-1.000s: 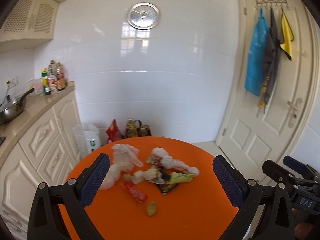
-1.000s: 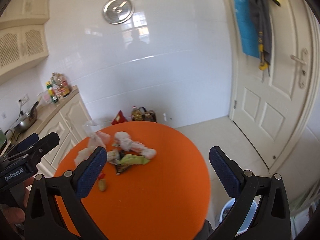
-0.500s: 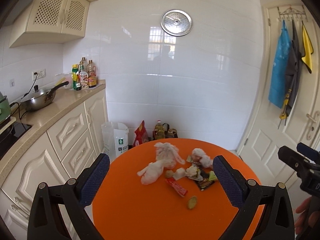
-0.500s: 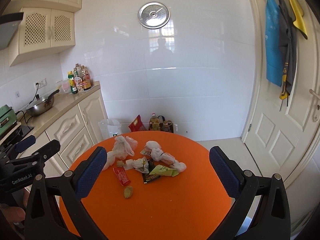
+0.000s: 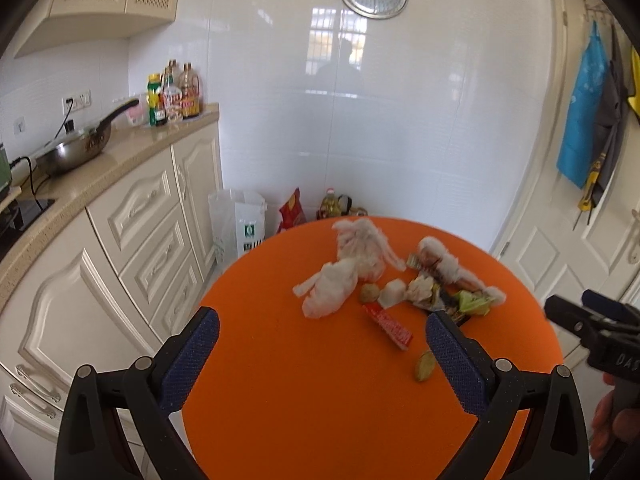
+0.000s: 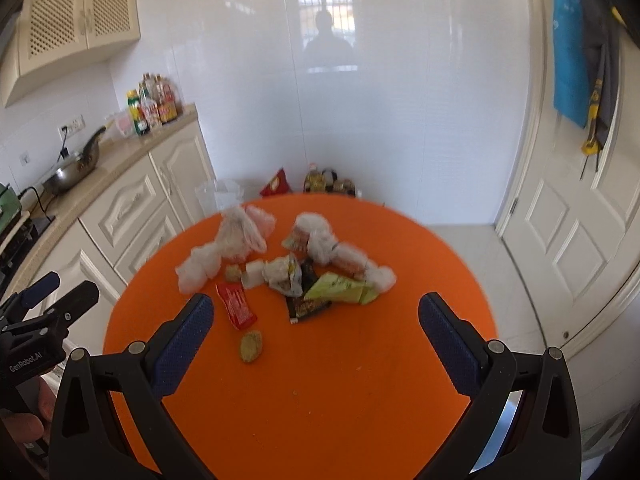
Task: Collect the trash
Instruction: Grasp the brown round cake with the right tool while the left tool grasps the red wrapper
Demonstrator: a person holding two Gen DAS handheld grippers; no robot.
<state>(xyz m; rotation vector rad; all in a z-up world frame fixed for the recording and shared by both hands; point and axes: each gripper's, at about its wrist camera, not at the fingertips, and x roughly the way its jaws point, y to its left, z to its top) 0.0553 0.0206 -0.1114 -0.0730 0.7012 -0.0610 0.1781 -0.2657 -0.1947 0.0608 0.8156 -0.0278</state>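
A round orange table (image 5: 304,392) (image 6: 344,400) carries a heap of trash: crumpled white plastic bags (image 5: 336,284) (image 6: 224,248), a red wrapper (image 5: 388,326) (image 6: 236,306), a green wrapper (image 5: 472,302) (image 6: 340,288), a dark wrapper (image 6: 306,306) and a small yellowish scrap (image 5: 424,366) (image 6: 251,345). My left gripper (image 5: 322,354) is open and empty, above the table's near left side. My right gripper (image 6: 316,336) is open and empty, above the near edge, short of the heap.
Cream cabinets (image 5: 120,240) with a counter, a wok (image 5: 76,150) and bottles (image 5: 172,96) run along the left. A white bin with a bag (image 5: 238,226) and floor bottles stand behind the table. A white door (image 6: 576,220) with hanging cloths is at the right.
Both grippers have swung left and tilted down towards the table, so the trash heap looks closer. Both stay open and empty.
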